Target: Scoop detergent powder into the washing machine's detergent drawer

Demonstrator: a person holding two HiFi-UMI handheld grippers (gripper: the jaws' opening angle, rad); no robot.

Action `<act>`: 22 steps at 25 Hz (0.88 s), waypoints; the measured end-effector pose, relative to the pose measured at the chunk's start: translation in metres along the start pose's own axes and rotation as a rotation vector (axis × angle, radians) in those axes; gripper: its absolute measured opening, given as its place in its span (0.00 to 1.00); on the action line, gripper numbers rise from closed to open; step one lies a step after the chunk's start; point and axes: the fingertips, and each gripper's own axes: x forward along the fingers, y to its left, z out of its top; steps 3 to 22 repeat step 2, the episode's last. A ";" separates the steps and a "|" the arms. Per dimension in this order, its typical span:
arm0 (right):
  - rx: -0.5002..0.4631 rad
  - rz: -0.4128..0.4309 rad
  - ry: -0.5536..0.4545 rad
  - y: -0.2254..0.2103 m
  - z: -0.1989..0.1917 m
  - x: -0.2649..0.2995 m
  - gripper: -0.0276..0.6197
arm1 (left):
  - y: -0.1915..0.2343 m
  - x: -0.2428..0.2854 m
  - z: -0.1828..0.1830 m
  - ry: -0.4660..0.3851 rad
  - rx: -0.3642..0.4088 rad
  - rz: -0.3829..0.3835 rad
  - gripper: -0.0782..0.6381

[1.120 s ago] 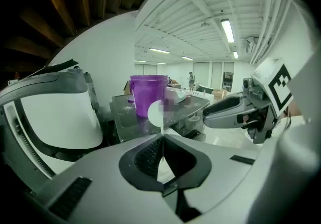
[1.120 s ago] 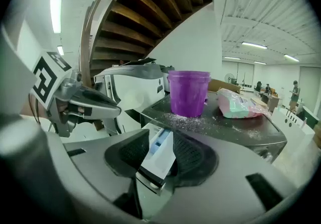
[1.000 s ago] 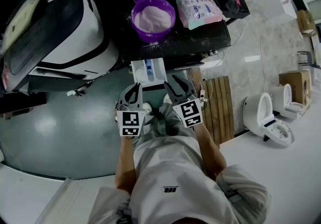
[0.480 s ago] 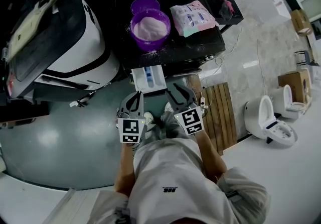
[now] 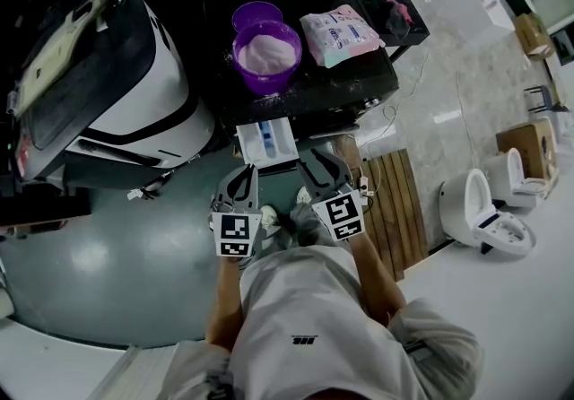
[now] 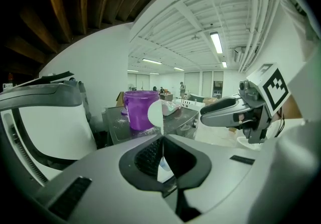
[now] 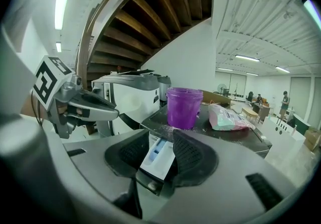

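Observation:
The white detergent drawer [image 5: 267,142] stands pulled out from the black-topped washing machine [image 5: 359,75]. On that top sit a purple bowl of pale powder [image 5: 267,53] and a detergent bag [image 5: 339,35]. My left gripper [image 5: 242,178] hangs just below the drawer's left side, shut on a thin white scoop [image 6: 155,113] whose round bowl sticks up past the jaws [image 6: 162,140]. My right gripper [image 5: 317,163] is beside it on the right, open with nothing in it. The drawer [image 7: 158,156] shows through its gap [image 7: 160,148], with the purple bowl [image 7: 184,107] beyond.
A large white and black appliance [image 5: 108,75] fills the left. A second purple container [image 5: 257,14] stands behind the bowl. A wooden slatted mat [image 5: 395,196], a white toilet [image 5: 480,210] and a cardboard box [image 5: 520,143] lie to the right. The person's legs are below the grippers.
The head camera has shifted a little, so the machine sits slightly higher and left in view. Both grippers stay side by side just below the drawer, jaws unchanged.

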 end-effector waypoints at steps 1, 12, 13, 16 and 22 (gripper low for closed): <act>0.001 -0.001 -0.001 0.001 0.000 -0.001 0.27 | 0.000 -0.001 0.000 -0.002 -0.002 0.001 0.13; 0.002 -0.002 -0.002 0.001 0.001 -0.002 0.27 | 0.000 -0.002 0.000 -0.003 -0.004 0.002 0.13; 0.002 -0.002 -0.002 0.001 0.001 -0.002 0.27 | 0.000 -0.002 0.000 -0.003 -0.004 0.002 0.13; 0.002 -0.002 -0.002 0.001 0.001 -0.002 0.27 | 0.000 -0.002 0.000 -0.003 -0.004 0.002 0.13; 0.002 -0.002 -0.002 0.001 0.001 -0.002 0.27 | 0.000 -0.002 0.000 -0.003 -0.004 0.002 0.13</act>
